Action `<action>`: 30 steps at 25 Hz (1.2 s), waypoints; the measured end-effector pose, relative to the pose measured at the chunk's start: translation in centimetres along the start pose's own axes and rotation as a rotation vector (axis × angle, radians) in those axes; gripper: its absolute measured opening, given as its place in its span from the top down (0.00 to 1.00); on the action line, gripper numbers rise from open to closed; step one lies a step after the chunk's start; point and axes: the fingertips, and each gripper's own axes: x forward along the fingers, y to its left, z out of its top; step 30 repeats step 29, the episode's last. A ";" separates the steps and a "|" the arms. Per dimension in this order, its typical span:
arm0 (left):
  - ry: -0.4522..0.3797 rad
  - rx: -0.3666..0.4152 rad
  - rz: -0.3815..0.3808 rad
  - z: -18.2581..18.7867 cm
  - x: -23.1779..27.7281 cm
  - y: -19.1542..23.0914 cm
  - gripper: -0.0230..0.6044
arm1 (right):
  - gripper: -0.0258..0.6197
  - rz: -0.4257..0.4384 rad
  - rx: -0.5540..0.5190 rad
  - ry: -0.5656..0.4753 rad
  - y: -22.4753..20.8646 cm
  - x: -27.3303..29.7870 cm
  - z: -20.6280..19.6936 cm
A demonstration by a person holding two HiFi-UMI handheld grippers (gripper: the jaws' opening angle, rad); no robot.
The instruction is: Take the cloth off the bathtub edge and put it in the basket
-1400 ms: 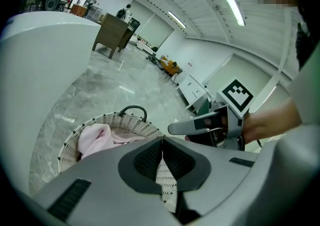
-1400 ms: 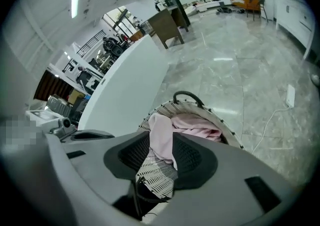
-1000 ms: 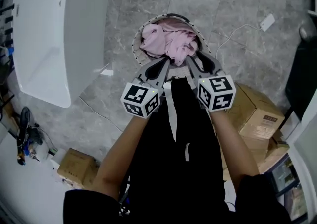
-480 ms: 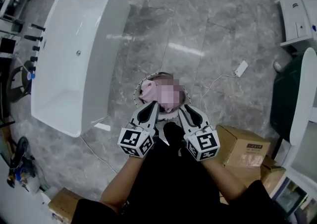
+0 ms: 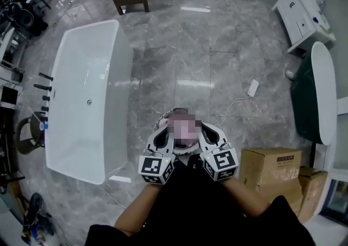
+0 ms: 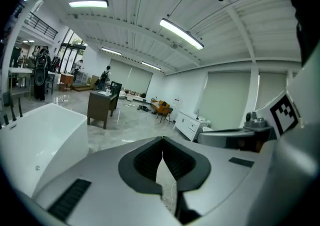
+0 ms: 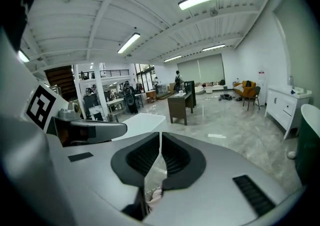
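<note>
Obs.: The person is standing over the basket point(image 5: 169, 112) on the marble floor, well apart from the bathtub point(image 5: 126, 103), and is holding both tools up, side by side above the rim.

Left gripper point(image 5: 164, 129): jaws are pressing together, nothing between them. The left gripper view is showing only a thin sliver of floor through the slot.

Right gripper point(image 5: 204, 129): jaws are likewise pressing together and pinching nothing. Through the gap below them a bit of pink cloth point(image 7: 153, 196) is showing, lying loose down in the basket, not in the pads.

Tub edge: it is looking bare all round in the head view, with no fabric hanging on it.

Judgement: the cloth is sitting in the basket, so the deposit is reading as done. The tools are probably riding high and closed because they are clear of the load and there is nothing left to carry. A blurred patch is covering most of the basket's contents in the head view, so how the cloth is lying cannot be told.
</note>
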 end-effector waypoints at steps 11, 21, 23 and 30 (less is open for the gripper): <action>-0.102 0.072 -0.098 6.0 -1.8 -1.9 0.94 | 0.91 -0.104 -0.048 -0.168 2.8 -2.2 5.9; -0.126 0.116 -0.105 7.4 -3.2 -0.7 0.94 | 0.91 -0.142 -0.071 -0.182 5.2 -1.3 6.3; -0.115 0.118 -0.102 7.5 -3.2 -0.3 0.94 | 0.91 -0.148 -0.070 -0.179 5.4 -0.8 6.3; -0.105 0.127 -0.132 7.5 -2.8 0.5 0.94 | 0.91 -0.167 -0.067 -0.172 5.9 0.5 6.2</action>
